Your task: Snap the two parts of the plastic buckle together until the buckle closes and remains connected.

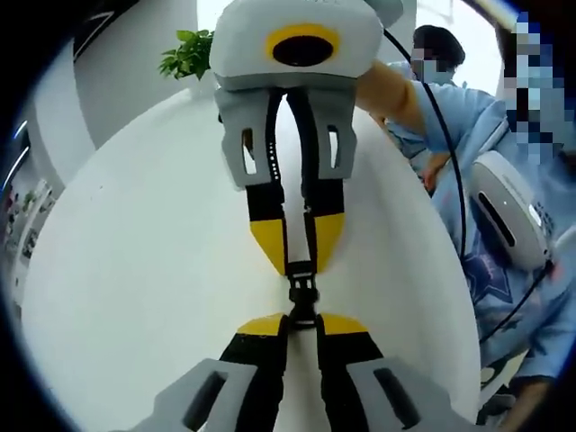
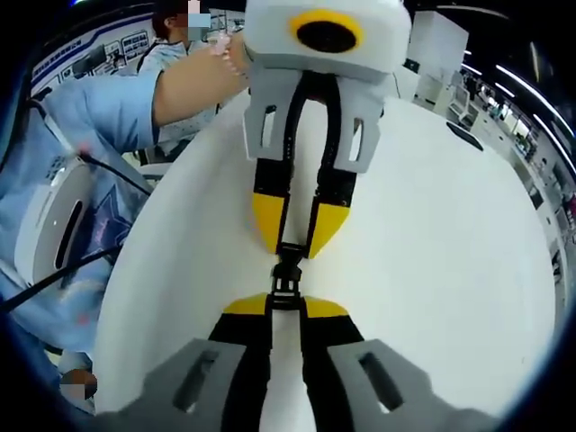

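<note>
A small black plastic buckle hangs between the two grippers over the white table. In the left gripper view, my left gripper rises from the bottom, its yellow-tipped jaws shut on the near buckle half. My right gripper comes down from the top, shut on the far half. The right gripper view mirrors this. There the buckle lies between my right gripper below and my left gripper above. The two halves meet end to end. Whether they are latched is too small to tell.
A person in light blue clothes stands at the table's edge and also appears as a sleeve in the right gripper view. A white device with black cables hangs at their body. A green plant sits at the table's far side.
</note>
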`<action>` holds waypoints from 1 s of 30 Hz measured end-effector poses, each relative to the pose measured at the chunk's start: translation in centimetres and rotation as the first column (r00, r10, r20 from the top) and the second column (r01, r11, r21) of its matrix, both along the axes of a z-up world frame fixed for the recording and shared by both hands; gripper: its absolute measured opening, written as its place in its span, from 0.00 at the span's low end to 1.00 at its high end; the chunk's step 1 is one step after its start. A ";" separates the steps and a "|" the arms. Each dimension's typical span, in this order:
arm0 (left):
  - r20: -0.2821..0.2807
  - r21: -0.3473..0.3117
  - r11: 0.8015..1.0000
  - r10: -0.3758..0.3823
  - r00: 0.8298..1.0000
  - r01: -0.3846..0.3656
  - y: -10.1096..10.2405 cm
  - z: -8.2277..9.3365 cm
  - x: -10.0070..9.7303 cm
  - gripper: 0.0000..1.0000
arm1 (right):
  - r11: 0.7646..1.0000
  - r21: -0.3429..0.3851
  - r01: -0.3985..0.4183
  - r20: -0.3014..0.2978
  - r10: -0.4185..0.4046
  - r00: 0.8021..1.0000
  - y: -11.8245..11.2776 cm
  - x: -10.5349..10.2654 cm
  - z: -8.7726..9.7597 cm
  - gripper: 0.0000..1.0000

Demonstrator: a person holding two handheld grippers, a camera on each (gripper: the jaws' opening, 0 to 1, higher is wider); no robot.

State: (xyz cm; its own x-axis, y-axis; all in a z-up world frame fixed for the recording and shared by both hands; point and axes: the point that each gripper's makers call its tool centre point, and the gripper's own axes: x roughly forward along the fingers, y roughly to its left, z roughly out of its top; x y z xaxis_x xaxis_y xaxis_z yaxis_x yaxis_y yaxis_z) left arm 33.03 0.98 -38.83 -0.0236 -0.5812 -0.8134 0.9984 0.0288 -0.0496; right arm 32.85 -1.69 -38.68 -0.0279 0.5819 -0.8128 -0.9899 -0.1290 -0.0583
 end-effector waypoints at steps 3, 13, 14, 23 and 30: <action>-0.001 0.002 1.000 0.018 1.000 -0.018 -0.2 -0.1 0.0 0.11 | 1.000 0.000 0.015 -0.001 -0.015 1.000 0.0 0.1 0.0 0.11; 0.021 0.023 0.999 0.048 0.999 -0.049 -0.3 -0.2 -0.3 0.08 | 0.995 0.014 0.100 0.013 -0.100 0.995 0.0 0.2 0.0 0.09; 0.024 0.025 0.999 0.046 0.999 -0.046 -0.3 -0.1 -0.3 0.08 | 0.995 0.014 0.102 0.013 -0.103 0.995 0.0 0.2 0.0 0.09; 0.032 0.057 0.997 0.041 0.999 -0.043 -0.2 -0.1 -0.6 0.07 | 0.997 0.004 0.078 0.026 -0.078 0.997 0.2 0.3 0.1 0.08; 0.033 0.057 0.997 0.044 0.998 -0.046 -0.1 0.0 -0.6 0.06 | 0.998 -0.008 0.057 0.038 -0.057 0.998 0.6 0.3 0.2 0.08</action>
